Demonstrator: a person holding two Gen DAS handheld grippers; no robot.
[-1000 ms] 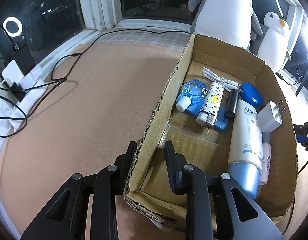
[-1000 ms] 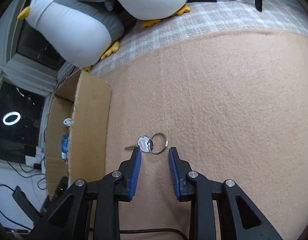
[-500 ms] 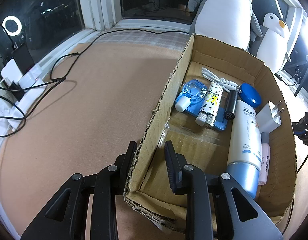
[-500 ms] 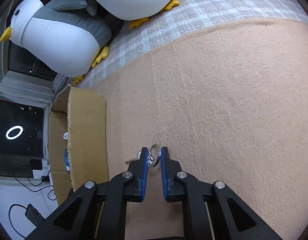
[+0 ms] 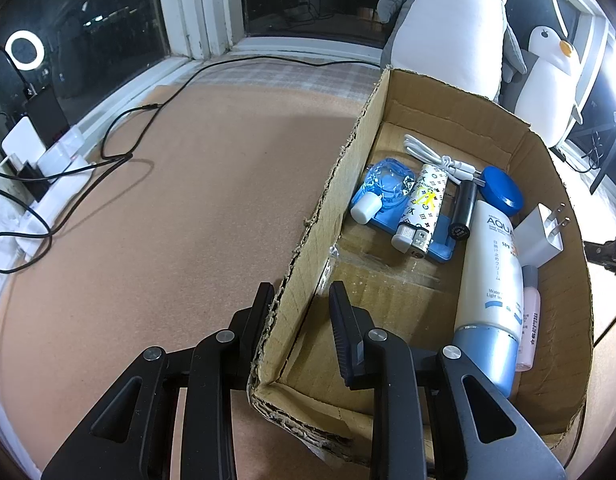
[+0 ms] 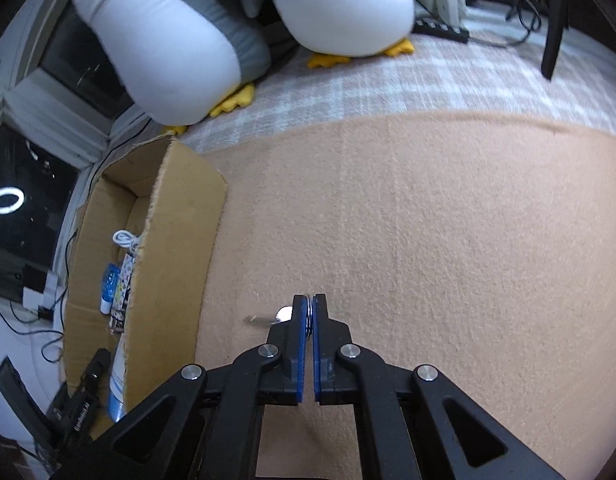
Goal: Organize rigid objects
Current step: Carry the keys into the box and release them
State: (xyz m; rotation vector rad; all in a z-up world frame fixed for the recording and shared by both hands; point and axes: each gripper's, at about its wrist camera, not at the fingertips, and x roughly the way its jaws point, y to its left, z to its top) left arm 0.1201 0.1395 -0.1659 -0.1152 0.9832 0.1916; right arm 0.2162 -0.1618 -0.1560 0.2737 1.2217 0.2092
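Observation:
My right gripper [image 6: 309, 300] is shut on a metal key ring [image 6: 309, 318], pinched edge-on between the blue pads. Its silver key [image 6: 282, 314] sticks out to the left, just above the peach carpet. The open cardboard box [image 6: 176, 216] lies to the gripper's left. In the left wrist view my left gripper [image 5: 298, 292] straddles the near left wall of the box [image 5: 459, 92], one finger outside and one inside, closed on the cardboard. Inside lie a sunscreen bottle [image 5: 493, 264], a patterned lighter [image 5: 421, 204], a blue sanitizer bottle [image 5: 381, 184], a white cable [image 5: 431, 156] and a charger plug [image 5: 541, 236].
Two plush penguins [image 6: 339, 4] sit behind the box on a checked mat [image 6: 427, 76]. Black cables [image 5: 120, 148] and a power strip [image 5: 48, 168] run along the window side at the left. Bare carpet [image 6: 447, 240] spreads to the right of the key.
My right gripper's jaws closed from open onto the key ring, and the gripper rolled and shifted slightly. The left gripper and the box stayed still.

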